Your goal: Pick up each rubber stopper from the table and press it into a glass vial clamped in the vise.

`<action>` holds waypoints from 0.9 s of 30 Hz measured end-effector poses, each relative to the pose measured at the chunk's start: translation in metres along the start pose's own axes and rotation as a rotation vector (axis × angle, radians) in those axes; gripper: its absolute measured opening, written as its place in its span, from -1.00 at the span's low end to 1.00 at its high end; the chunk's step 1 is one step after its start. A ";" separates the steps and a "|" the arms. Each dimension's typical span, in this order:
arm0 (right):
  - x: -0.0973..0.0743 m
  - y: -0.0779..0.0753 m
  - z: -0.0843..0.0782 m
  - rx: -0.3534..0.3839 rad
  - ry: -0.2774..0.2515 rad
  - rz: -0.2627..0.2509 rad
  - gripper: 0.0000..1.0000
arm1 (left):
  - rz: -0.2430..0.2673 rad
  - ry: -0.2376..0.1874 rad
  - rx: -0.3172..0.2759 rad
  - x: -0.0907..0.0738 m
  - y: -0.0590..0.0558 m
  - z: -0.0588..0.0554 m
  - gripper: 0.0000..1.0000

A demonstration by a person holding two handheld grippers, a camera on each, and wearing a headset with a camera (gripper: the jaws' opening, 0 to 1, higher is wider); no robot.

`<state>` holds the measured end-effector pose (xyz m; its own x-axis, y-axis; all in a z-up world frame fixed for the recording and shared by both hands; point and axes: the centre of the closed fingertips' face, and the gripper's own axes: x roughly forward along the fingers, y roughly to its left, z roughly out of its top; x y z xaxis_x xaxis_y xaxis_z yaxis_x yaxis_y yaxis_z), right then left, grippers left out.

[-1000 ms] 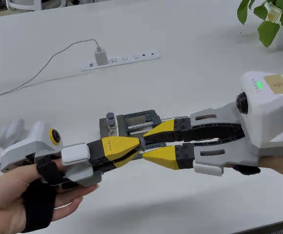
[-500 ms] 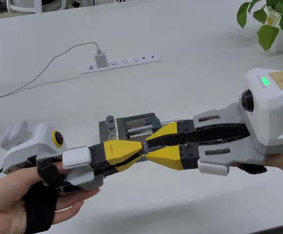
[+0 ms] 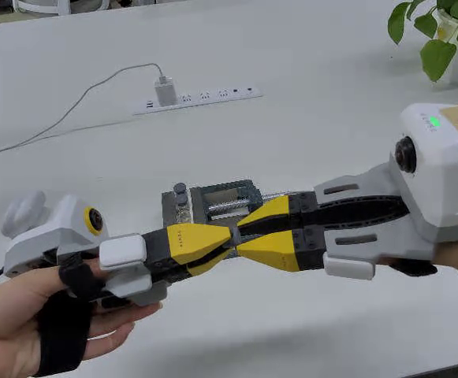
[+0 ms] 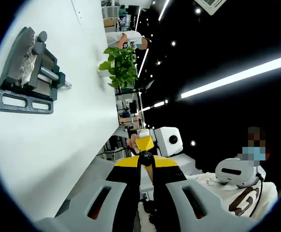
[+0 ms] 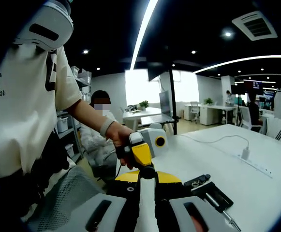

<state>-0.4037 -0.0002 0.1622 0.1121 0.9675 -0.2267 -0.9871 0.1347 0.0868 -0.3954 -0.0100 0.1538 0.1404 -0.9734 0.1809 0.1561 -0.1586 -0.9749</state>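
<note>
A white table (image 3: 307, 118) is carrying a power strip (image 3: 205, 97) toward 12 o'clock in the head view, and a plant (image 3: 437, 35) is standing at 2 o'clock. The vise (image 3: 213, 201) is sitting on the table near the centre. A dark-topped glass vial (image 3: 180, 197) is standing at the vise's 9 o'clock end.

The left gripper (image 3: 223, 246) is coming in from 8 o'clock and the right gripper (image 3: 238, 239) from 3 o'clock. They are meeting tip to tip just in front of the vise, at its 6 o'clock side.

The rubber stopper (image 4: 145, 158) is sitting at that meeting point, off the table. The left jaws are standing narrow and are pinching the stopper at their tips. The right jaws are also standing narrow around it. Whether they are actually clamping the stopper cannot be told from these views.
</note>
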 end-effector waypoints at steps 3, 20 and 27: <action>0.001 0.002 -0.002 0.003 0.005 0.005 -0.89 | 0.004 0.006 0.012 -0.001 0.001 -0.001 -0.91; 0.002 -0.008 -0.032 0.121 0.102 -0.013 -0.89 | 0.301 0.053 0.406 -0.018 0.044 -0.001 0.32; 0.003 -0.010 -0.041 0.153 0.140 -0.014 -0.89 | 0.508 0.097 0.627 -0.038 0.070 0.009 0.69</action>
<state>-0.3984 -0.0071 0.1205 0.0977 0.9276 -0.3606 -0.9555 0.1887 0.2267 -0.3807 0.0171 0.0795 0.2610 -0.9160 -0.3046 0.6187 0.4009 -0.6757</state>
